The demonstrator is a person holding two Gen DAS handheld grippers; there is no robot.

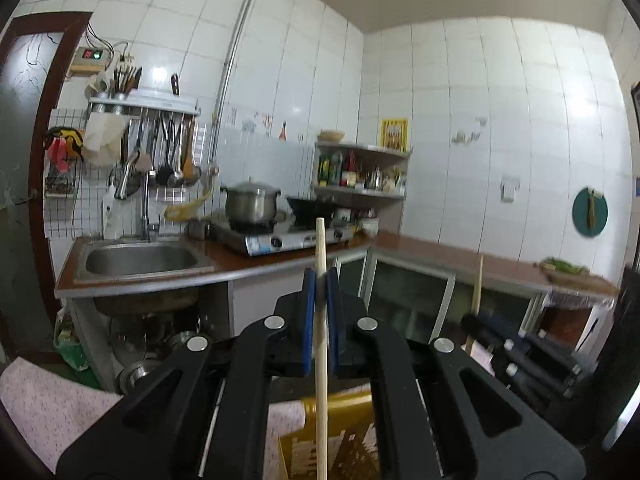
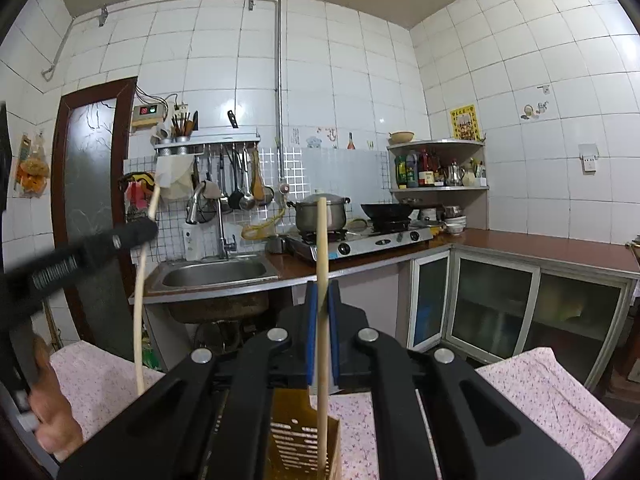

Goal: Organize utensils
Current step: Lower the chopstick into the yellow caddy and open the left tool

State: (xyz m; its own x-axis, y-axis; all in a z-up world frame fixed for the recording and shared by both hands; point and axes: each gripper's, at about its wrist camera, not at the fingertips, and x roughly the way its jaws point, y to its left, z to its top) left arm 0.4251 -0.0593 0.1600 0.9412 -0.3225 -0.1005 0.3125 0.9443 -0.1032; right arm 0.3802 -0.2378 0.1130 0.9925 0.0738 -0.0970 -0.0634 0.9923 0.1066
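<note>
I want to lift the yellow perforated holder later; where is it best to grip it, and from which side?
Probably the top rim of one wall of the yellow perforated holder, from above: it stands upright and open-topped on the floral cloth, and its thin walls suit narrow jaws.

Left chopstick: pale wood, upright, running six to twelve o'clock.
Right chopstick: pale wood, upright, lower end inside holder.
Holder: golden, perforated, at six o'clock.

Pretty bright overall, soft even light with hardly any hard shadows, just a glare spot on the white wall tiles around 10 o'clock in the left wrist view. Heavy fisheye bending plus black vignette in all corners. The other gripper at 9 o'clock in the right wrist view is motion-smeared.
</note>
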